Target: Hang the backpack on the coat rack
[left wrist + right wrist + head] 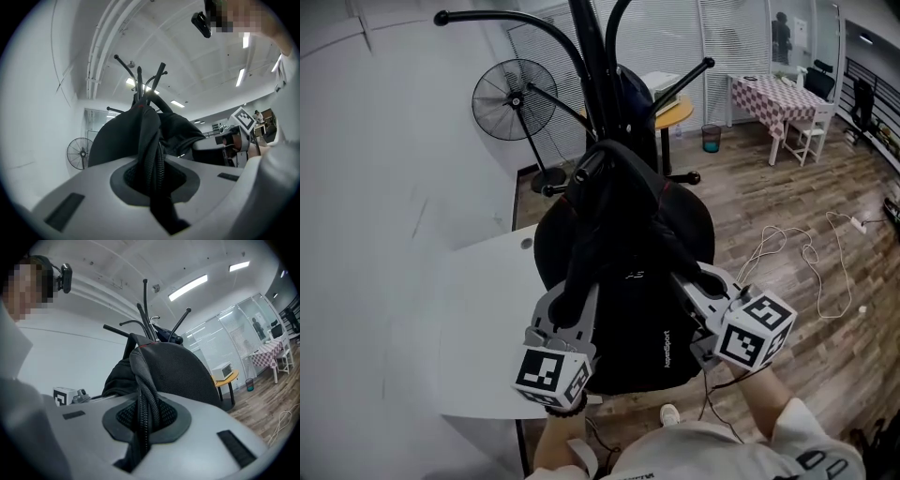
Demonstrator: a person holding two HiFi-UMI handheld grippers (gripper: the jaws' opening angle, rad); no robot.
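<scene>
The black metal coat rack (586, 56) fans out curved, knob-tipped arms. My rounded black fabric backpack (637, 309) is lifted against its pole. My left hand-held gripper (154, 182) clamps the ribbed left strap (149, 136), and my right hand-held gripper (145, 420) clamps the padded right strap (140, 376).

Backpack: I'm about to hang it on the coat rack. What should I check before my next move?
1. Left claw shut on strap: ok.
2. Right claw shut on second strap: ok.
3. Backpack lifted up at the coat rack: ok.
4. Backpack's top handle over a hook: cannot tell, no view shows it.
5. Fan stands apart from the backpack: ok.
</scene>
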